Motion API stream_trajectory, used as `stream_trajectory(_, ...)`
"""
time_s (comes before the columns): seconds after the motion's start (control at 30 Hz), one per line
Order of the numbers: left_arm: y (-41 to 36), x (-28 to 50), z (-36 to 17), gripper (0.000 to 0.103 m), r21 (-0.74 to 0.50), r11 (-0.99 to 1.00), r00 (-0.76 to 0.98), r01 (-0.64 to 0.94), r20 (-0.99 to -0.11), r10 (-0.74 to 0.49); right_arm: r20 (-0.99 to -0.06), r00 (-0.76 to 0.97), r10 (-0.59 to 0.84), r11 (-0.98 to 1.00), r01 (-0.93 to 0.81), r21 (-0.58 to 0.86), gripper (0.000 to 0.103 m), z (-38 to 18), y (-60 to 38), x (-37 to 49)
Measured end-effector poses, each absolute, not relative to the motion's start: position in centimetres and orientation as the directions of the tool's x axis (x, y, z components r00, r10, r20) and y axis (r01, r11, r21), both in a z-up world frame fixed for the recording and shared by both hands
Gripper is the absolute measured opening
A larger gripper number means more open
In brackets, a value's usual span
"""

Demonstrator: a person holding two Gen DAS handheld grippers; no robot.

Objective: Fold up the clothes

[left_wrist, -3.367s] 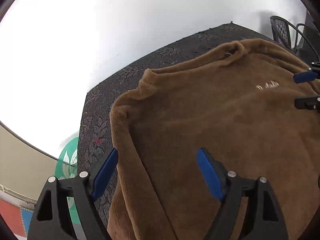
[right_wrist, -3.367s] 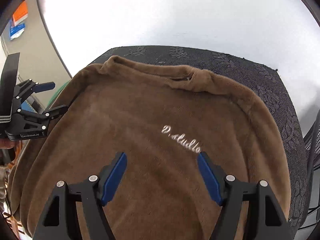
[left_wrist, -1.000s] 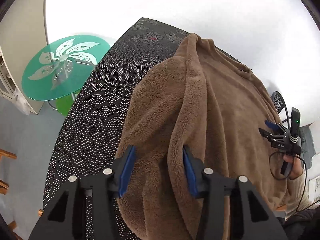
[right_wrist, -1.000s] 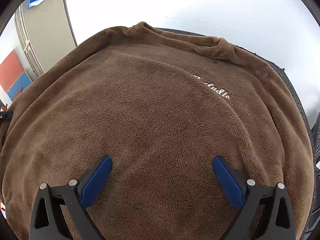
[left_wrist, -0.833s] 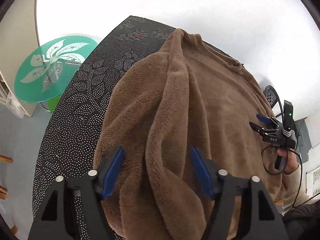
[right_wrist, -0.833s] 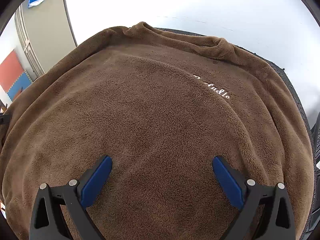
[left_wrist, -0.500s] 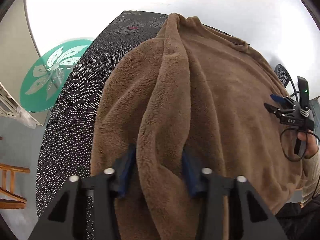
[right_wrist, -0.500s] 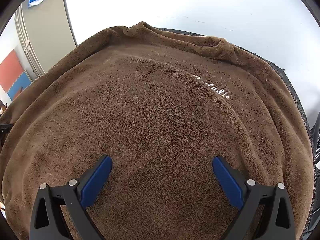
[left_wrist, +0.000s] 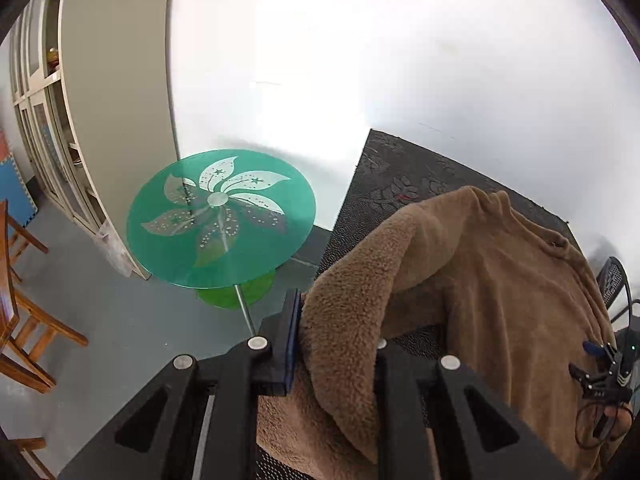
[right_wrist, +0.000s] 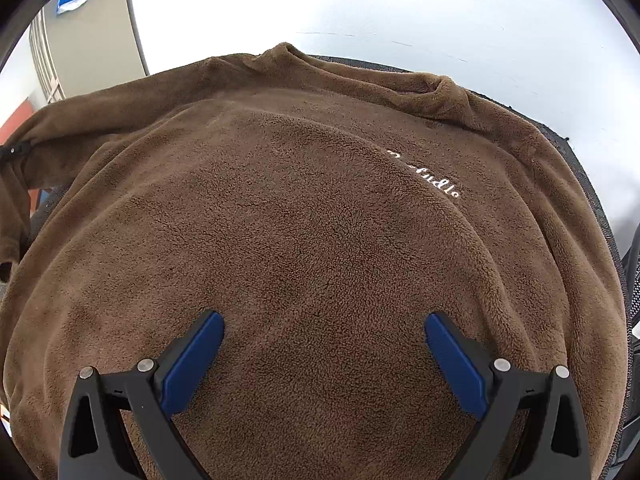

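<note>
A brown fleece sweater (right_wrist: 320,200) with white lettering (right_wrist: 436,184) lies spread over a table with a dark patterned cloth (left_wrist: 400,176). My left gripper (left_wrist: 336,332) holds the sweater's left edge, its jaws closing tight on a thick fold of fleece (left_wrist: 360,280) raised off the cloth. The right finger is buried under that fold. My right gripper (right_wrist: 324,344) hangs open just above the sweater's lower middle, nothing between its blue pads (right_wrist: 192,356). In the left wrist view the right gripper (left_wrist: 600,368) shows small at the far right, held by a hand (left_wrist: 618,424).
A round green glass table (left_wrist: 220,212) stands left of the work table, with a beige cabinet (left_wrist: 100,100) and a wooden chair (left_wrist: 24,308) beyond it. A black mesh chair (left_wrist: 614,280) is at the right edge. A white wall lies behind.
My left gripper closed on the sweater's left edge, then rose and swung left, lifting the fold off the cloth. The right gripper has stayed still and open.
</note>
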State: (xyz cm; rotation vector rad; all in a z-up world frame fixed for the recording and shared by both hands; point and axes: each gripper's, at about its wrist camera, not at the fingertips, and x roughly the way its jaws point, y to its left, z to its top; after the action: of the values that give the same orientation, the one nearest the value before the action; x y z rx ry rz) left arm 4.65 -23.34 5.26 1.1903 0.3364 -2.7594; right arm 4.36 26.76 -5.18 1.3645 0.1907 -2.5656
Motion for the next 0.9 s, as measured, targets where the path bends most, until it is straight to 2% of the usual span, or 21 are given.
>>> stream_trajectory(0.17, -24.4, 2.5, 2.5, 0.019, -0.125, -0.956, -0.616, 0.265, -0.785, -0.068, -0.830, -0.540, -0.140, -0.965, 0.262, -0.007, 0.102, -5.3, 26.8, 4.2)
stream_trajectory(0.23, -24.3, 2.4, 1.6, 0.025, -0.109, -0.954, -0.589, 0.279, -0.804, -0.081, -0.830, -0.540, -0.140, -0.965, 0.262, -0.007, 0.102, -5.3, 26.8, 4.2)
stream_trajectory(0.33, -24.1, 2.9, 1.3, 0.051, -0.108, -0.952, -0.576, 0.288, -0.813, -0.082, -0.830, -0.541, -0.140, -0.965, 0.262, -0.008, 0.102, -5.3, 26.8, 4.2)
stream_trajectory(0.37, -24.2, 3.2, 1.6, 0.069, -0.111, -0.949, -0.576, 0.296, -0.813, -0.085, -0.829, -0.541, -0.140, -0.965, 0.262, -0.008, 0.102, -5.3, 26.8, 4.2)
stream_trajectory(0.4, -24.4, 3.5, 2.0, 0.079, -0.116, -0.944, -0.584, 0.309, -0.806, -0.092, -0.829, -0.541, -0.140, -0.965, 0.262, -0.007, 0.102, -5.3, 26.8, 4.2)
stream_trajectory(0.57, -25.0, 6.5, 5.6, 0.080, -0.124, -0.929, -0.643, 0.347, -0.753, -0.139, -0.829, -0.540, -0.142, -0.965, 0.264, -0.007, 0.102, -5.2, 26.9, 4.2)
stream_trajectory(0.73, -18.5, 9.6, 7.9, 0.081, -0.069, -0.989, -0.682, 0.131, -0.731, -0.039, -0.830, -0.540, -0.142, -0.964, 0.265, -0.007, 0.102, -5.0, 27.1, 4.0)
stream_trajectory(0.9, -10.3, 10.8, 6.6, 0.081, -0.013, -0.995, -0.645, -0.096, -0.761, 0.072, -0.830, -0.539, -0.142, -0.964, 0.265, -0.007, 0.102, -4.7, 27.1, 3.9)
